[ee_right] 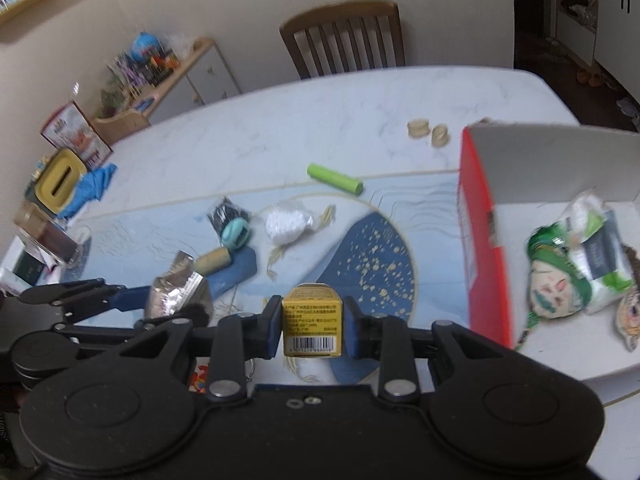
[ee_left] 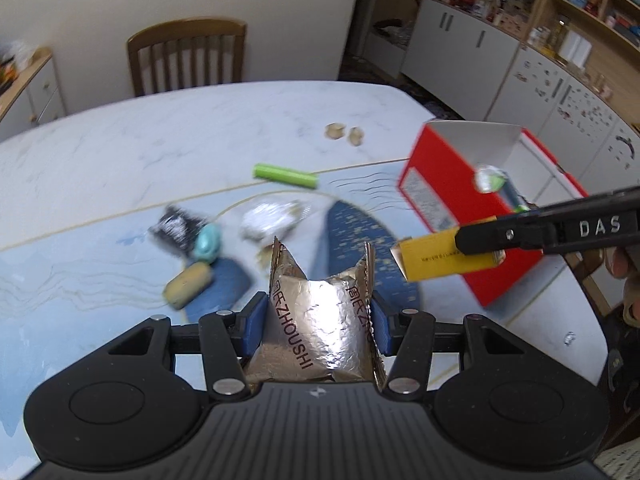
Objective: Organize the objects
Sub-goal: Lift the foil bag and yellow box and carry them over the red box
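Observation:
My left gripper (ee_left: 319, 312) is shut on a silver foil snack packet (ee_left: 320, 336), held above the table; the packet also shows in the right wrist view (ee_right: 178, 294). My right gripper (ee_right: 312, 322) is shut on a small yellow box (ee_right: 312, 326), which also shows in the left wrist view (ee_left: 448, 256) beside the red open box (ee_left: 452, 200). The red box (ee_right: 480, 240) holds green and white packets (ee_right: 576, 256). On the table mat lie a green tube (ee_right: 335, 178), a white bag (ee_right: 286, 222), a teal object (ee_right: 237, 233), a black packet (ee_right: 224, 212) and a tan cylinder (ee_right: 214, 261).
Two small wooden rings (ee_right: 428, 132) lie on the marble table (ee_right: 240, 136) beyond the mat. A wooden chair (ee_right: 344, 36) stands at the far edge. A yellow-lidded container (ee_right: 60, 182) and a blue cloth (ee_right: 90, 192) sit at the left. Cabinets and shelves (ee_left: 520, 40) line the walls.

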{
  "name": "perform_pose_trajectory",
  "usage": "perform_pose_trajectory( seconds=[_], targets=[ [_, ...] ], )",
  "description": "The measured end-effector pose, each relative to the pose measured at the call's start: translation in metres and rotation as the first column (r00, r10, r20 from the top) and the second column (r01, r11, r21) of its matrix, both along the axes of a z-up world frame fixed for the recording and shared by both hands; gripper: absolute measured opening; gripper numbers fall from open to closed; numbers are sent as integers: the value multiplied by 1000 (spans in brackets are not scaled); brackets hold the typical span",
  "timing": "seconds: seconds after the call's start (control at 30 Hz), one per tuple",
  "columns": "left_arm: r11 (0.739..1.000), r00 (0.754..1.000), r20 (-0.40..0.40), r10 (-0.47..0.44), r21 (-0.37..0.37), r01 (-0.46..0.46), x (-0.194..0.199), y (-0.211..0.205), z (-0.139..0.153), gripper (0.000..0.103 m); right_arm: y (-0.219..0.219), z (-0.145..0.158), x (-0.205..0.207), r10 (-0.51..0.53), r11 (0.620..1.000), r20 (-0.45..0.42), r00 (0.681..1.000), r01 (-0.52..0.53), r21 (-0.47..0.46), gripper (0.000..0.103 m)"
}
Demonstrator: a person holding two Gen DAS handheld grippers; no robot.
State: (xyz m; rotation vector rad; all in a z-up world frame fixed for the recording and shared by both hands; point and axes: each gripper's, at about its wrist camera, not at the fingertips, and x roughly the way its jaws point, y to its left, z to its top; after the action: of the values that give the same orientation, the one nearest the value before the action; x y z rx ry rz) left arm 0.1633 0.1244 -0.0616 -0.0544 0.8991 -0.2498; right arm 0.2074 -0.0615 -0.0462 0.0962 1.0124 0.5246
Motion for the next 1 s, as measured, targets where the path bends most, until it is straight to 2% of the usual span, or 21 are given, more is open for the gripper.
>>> perform_pose_trajectory(
  seconds=[0.23, 0.57, 1.0],
  targets=[
    [997, 997, 25, -72, 17, 72, 4, -43, 25, 52, -42, 27, -1, -37, 999, 59, 998, 35, 39, 29],
    [985, 984, 57, -167, 50, 164, 23, -105, 45, 52, -111, 45, 11, -132, 990, 122, 984, 125, 64, 29],
    [965, 966, 37, -256, 75, 252, 63, -185, 38, 52, -192, 34, 35, -240, 971, 139, 961, 234, 56, 29]
  ],
)
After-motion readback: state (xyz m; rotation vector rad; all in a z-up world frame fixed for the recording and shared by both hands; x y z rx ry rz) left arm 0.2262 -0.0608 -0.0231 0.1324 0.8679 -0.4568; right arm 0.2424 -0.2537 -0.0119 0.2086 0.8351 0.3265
